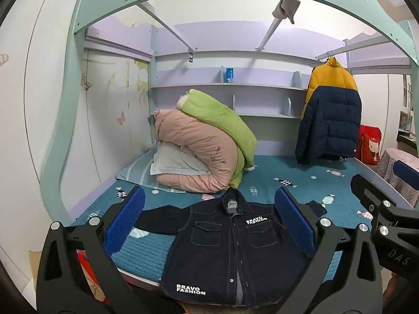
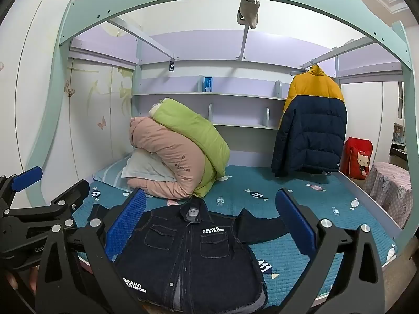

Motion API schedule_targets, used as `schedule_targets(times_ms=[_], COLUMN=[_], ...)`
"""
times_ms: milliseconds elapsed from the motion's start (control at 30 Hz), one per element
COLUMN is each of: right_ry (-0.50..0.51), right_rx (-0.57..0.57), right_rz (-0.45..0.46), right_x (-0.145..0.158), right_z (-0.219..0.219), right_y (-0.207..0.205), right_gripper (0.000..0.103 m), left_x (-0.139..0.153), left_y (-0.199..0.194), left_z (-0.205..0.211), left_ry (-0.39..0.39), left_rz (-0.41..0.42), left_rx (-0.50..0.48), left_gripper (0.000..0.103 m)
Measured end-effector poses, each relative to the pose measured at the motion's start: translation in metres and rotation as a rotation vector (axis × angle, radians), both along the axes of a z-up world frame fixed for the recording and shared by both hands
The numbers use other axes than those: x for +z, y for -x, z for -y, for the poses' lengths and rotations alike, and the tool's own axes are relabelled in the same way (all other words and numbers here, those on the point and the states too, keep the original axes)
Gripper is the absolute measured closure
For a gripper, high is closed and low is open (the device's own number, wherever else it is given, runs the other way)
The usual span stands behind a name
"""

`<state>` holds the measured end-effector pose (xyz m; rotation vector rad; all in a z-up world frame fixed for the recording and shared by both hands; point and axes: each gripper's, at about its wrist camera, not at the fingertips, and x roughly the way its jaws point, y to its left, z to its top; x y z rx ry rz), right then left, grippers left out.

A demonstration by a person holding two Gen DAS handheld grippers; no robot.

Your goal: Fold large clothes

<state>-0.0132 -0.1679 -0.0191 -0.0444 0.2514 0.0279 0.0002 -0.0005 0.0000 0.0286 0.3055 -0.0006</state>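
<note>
A dark denim jacket (image 1: 227, 251) with white "BRAVO FASHION" lettering lies flat, front up and sleeves spread, on the teal quilted bed (image 1: 301, 191). It also shows in the right wrist view (image 2: 188, 256). My left gripper (image 1: 209, 222) is open and empty, held above the jacket near the bed's front edge. My right gripper (image 2: 209, 222) is open and empty too, beside it over the jacket's right half. The right gripper shows at the right edge of the left wrist view (image 1: 387, 209), and the left gripper at the left edge of the right wrist view (image 2: 39, 204).
A pile of pink and green duvets (image 1: 204, 146) with a pillow sits at the back left of the bed. A yellow and navy puffer jacket (image 1: 330, 112) hangs at the back right. A red bag (image 1: 369, 144) and a covered stool (image 1: 398, 172) stand to the right of the bed.
</note>
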Motion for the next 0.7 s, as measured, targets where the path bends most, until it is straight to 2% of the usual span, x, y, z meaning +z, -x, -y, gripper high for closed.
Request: schedule_targets(times_ms=[367,700], right_ry=[0.002,0.006], right_rx=[0.001,0.002], right_rz=[0.002,0.009], right_x=[0.0089,0.0053], right_z=[0.0026,0.0016], right_y=[-0.0028,0.0009], right_gripper=[0.007,0.007], left_x=[0.0025,0.0021], left_y=[0.0013,0.0021], left_z=[0.0008,0.0005], left_ry=[-0.002,-0.001], left_rz=[0.017,0.018], left_rx=[0.006,0.009], left_gripper=[0.003,0.003])
